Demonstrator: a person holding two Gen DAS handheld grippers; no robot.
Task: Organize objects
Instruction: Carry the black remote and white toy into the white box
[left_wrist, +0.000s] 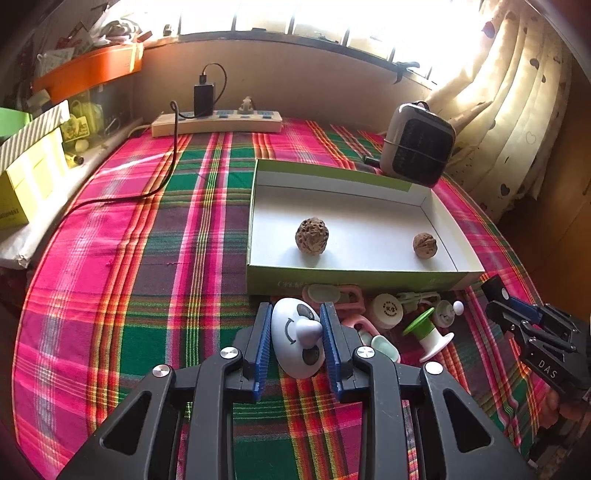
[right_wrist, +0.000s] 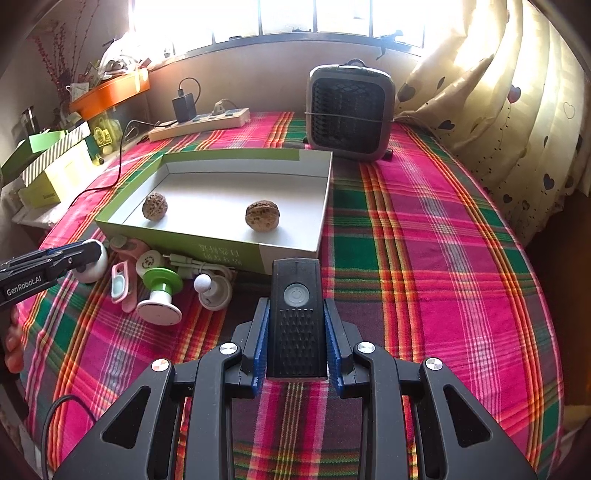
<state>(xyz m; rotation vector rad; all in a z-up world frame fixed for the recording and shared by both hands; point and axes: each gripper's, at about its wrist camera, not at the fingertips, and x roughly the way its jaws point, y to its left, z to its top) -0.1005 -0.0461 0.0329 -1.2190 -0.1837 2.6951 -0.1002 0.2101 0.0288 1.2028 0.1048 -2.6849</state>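
Walnuts (left_wrist: 312, 236) (left_wrist: 424, 244), two of them, lie well apart in a shallow white cardboard box (right_wrist: 207, 158) on a pink-and-green plaid tablecloth (right_wrist: 424, 258) below a bright window. Left gripper (left_wrist: 297, 332) clamps a white egg-shaped toy (left_wrist: 295, 336); right gripper (right_wrist: 296, 332) clamps a black remote (right_wrist: 296, 317) just before the box.

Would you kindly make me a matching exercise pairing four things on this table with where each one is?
Things:
1. walnuts
2. white egg toy
3. black remote
4. green spool

Places:
A. in the right claw
B. on the cloth before the box
C. in the left claw
D. inside the box

Pairs: 1-D, 2-C, 3-A, 4-B
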